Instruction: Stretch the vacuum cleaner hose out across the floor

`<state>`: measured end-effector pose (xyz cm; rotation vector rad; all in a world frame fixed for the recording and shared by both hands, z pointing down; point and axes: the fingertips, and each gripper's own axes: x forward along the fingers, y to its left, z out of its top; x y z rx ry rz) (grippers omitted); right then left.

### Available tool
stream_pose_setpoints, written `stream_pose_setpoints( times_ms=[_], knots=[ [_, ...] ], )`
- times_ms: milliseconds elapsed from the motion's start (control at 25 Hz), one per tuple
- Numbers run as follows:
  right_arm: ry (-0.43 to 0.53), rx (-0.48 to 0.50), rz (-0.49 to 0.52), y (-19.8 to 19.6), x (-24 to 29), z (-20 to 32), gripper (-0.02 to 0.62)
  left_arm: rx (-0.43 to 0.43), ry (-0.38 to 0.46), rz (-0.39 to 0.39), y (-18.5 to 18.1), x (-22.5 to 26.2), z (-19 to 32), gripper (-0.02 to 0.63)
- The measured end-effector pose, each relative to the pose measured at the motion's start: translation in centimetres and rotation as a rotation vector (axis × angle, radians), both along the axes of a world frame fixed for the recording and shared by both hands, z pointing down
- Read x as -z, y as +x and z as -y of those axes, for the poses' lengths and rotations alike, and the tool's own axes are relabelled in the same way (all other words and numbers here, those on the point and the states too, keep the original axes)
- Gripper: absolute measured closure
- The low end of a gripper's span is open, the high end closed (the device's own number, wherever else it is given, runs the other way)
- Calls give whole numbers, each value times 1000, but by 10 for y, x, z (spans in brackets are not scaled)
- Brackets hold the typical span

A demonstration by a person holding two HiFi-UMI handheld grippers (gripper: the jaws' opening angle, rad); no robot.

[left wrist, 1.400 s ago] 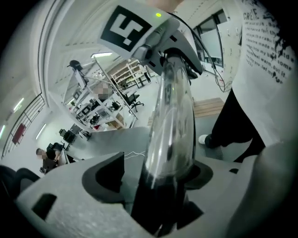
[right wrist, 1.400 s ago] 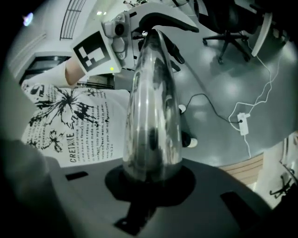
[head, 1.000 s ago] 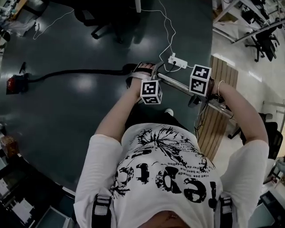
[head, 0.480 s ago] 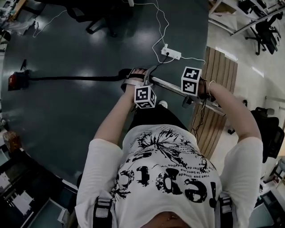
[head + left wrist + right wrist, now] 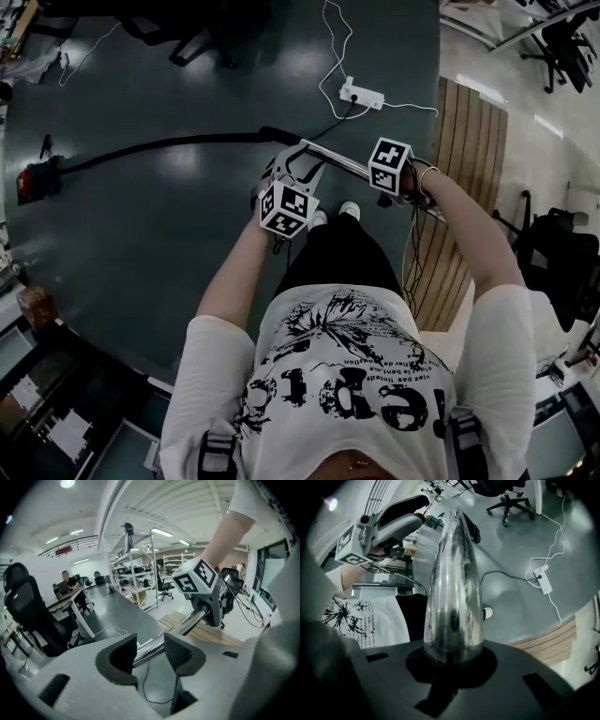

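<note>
The red vacuum cleaner body [image 5: 33, 178] sits on the dark floor at the left. Its black hose [image 5: 159, 145] runs right to the chrome tube [image 5: 342, 167]. My left gripper [image 5: 302, 161] is at the tube's hose end. In the left gripper view the tube [image 5: 187, 620] passes between the pads [image 5: 180, 653], and the jaws have just been closing onto it. My right gripper [image 5: 392, 183] holds the tube's other end. In the right gripper view the tube [image 5: 452, 583] rises straight out of the shut jaws [image 5: 452, 656], with the left gripper's marker cube [image 5: 354, 545] beyond.
A white power strip [image 5: 361, 94] and its cables lie on the floor just beyond the tube. A wooden slatted strip [image 5: 464, 187] borders the dark floor on the right. Office chairs stand at the top [image 5: 206, 37] and right [image 5: 553, 253]. My shoes [image 5: 349, 211] are under the tube.
Both grippers have sunk toward the floor with the tube. The left gripper has rolled, its marker cube has turned, and its jaws have narrowed around the tube.
</note>
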<state>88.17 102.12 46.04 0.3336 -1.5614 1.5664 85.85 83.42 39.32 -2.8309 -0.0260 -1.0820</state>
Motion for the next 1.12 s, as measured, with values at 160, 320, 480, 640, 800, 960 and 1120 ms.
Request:
stream_pose_setpoints(
  times_ms=[160,320,480,640,800,960,1120],
  knots=[
    [-6,34,-12,2,-37,-6,561,38,-168,-25,0,-19,-5,514],
    [24,93,-97,21,-85,-15,561,46,-347,5,7,-47,-8,601],
    [29,23,-44,20,-138,-33,560,117,-406,-8,11,-93,-13,601],
    [37,-36,26,26,-203,-58,560,132,-384,8,17,-162,-23,601],
    [79,-27,43,38,-280,-83,560,116,-343,11,34,-236,-34,601],
    [160,-22,-36,55,-361,-81,560,29,-292,-23,67,-313,-51,601],
    [247,-44,-82,75,-432,-73,560,-47,-254,-12,95,-397,-71,601]
  ],
)
